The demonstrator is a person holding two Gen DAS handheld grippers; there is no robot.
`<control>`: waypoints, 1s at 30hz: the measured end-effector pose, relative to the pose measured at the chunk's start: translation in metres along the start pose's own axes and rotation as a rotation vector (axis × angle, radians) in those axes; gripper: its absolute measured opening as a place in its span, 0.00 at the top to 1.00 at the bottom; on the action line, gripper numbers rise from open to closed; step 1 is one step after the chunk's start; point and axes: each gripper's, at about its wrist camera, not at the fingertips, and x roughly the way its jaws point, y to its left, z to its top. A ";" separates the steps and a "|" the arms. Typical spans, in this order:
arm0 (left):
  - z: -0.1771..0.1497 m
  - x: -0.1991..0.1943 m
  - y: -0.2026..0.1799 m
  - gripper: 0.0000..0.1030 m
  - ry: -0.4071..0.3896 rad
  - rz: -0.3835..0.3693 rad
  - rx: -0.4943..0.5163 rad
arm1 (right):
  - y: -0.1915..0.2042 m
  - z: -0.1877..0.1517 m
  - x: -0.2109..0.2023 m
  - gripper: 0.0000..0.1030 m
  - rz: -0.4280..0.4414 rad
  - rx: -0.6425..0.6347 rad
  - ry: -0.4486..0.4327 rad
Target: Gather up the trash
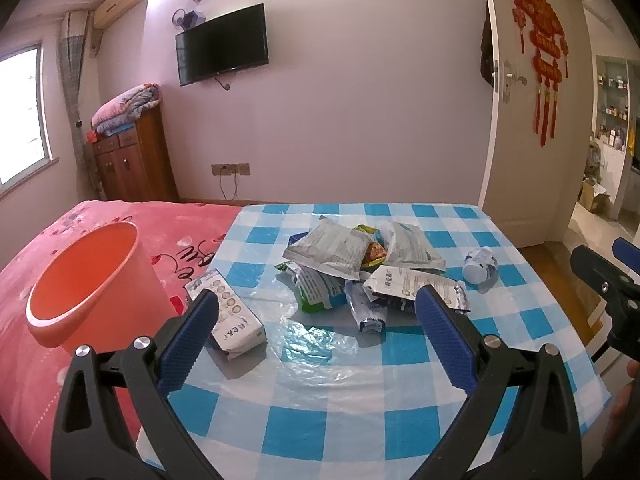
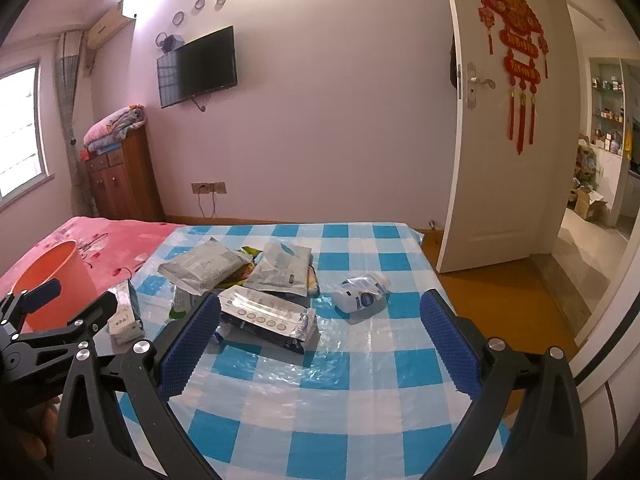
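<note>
So both your tools, left tool (image 1: 316, 312) and right tool (image 2: 320, 320), hover spread, empty, facing the wrapper pile (image 1: 360, 264); orange bin (image 1: 88, 280) waits left of the pile for drops.

Dark cursive lettering is seen on the pink bedspread (image 1: 120, 220), left of the checked cloth; only "e" shapes are made out. Print on the silver wrappers (image 1: 328, 248) and gold characters on the red door ornament (image 1: 540, 40) are too small to be read.

wrapper print (image 1: 326, 250) too small to read, lower wrappers (image 1: 320, 288) partly buried
</note>
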 end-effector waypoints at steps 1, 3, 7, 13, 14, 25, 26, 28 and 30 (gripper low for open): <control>0.000 -0.002 0.001 0.04 -0.005 0.002 0.000 | 0.001 0.000 -0.002 0.04 0.001 -0.003 -0.002; 0.001 -0.006 0.002 0.04 -0.014 0.007 0.002 | 0.001 0.001 -0.004 0.04 0.000 -0.007 -0.006; 0.002 -0.011 0.004 0.04 -0.017 0.009 0.002 | 0.005 0.000 -0.008 0.04 0.006 -0.014 -0.007; 0.000 -0.016 0.007 0.04 -0.015 0.013 0.006 | 0.009 -0.001 -0.012 0.04 0.006 -0.027 -0.008; 0.000 -0.016 0.007 0.04 -0.016 0.014 0.006 | 0.009 -0.001 -0.013 0.04 0.005 -0.026 -0.008; -0.001 -0.017 0.008 0.04 -0.015 0.013 0.006 | 0.005 -0.004 -0.014 0.04 -0.007 -0.017 -0.006; -0.001 -0.017 0.007 0.04 -0.017 0.014 0.006 | 0.005 -0.004 -0.015 0.04 -0.006 -0.016 -0.007; -0.002 -0.017 0.008 0.04 -0.014 0.015 0.007 | 0.005 -0.004 -0.014 0.04 -0.006 -0.017 -0.006; -0.003 -0.018 0.010 0.04 -0.012 0.015 0.008 | 0.004 -0.005 -0.014 0.04 -0.006 -0.021 -0.006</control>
